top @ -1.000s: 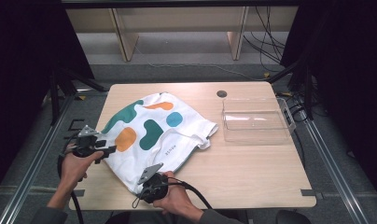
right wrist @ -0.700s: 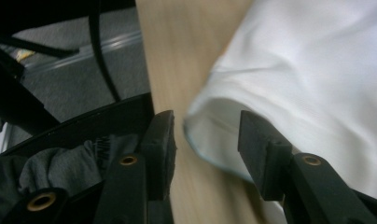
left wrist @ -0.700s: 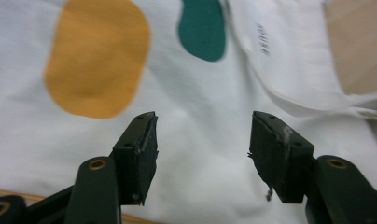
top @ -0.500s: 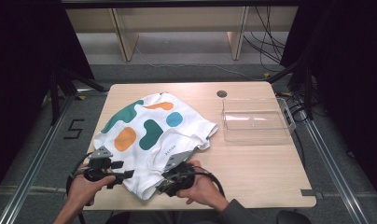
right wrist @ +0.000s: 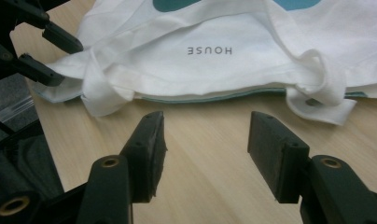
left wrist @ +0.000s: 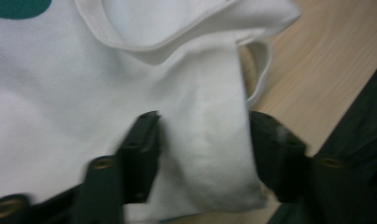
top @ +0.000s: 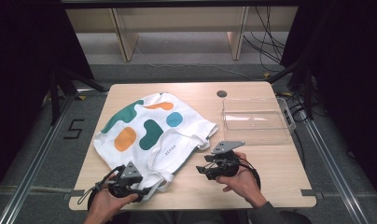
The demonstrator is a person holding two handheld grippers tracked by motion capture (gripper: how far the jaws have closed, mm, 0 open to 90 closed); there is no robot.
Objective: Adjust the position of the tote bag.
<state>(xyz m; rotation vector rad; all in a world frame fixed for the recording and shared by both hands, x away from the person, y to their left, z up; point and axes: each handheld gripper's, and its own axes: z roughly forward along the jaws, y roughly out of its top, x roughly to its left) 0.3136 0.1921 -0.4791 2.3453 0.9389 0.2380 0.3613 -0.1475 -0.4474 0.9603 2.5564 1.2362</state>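
Up close, the left gripper has its jaws apart with a folded white strap of the tote bag lying between them. They have just been closing, yet whether the pads press the cloth cannot be told: the left gripper view is blurred and the strap's near end is cut off at the bottom edge. In the high view this left gripper sits at the bag's near corner, where the grey plate and the hand cover the contact.

The right gripper is released, jaws wide and just opening, with nothing but bare table between them. In the high view it hovers just right of the tote bag, apart from the cloth.

The bag lies flat on the left half of the table, its teal and orange blobs facing up; the printed word reads upside down in the right gripper view. A clear tray stands well apart at the far right, hard to make out against the wood.
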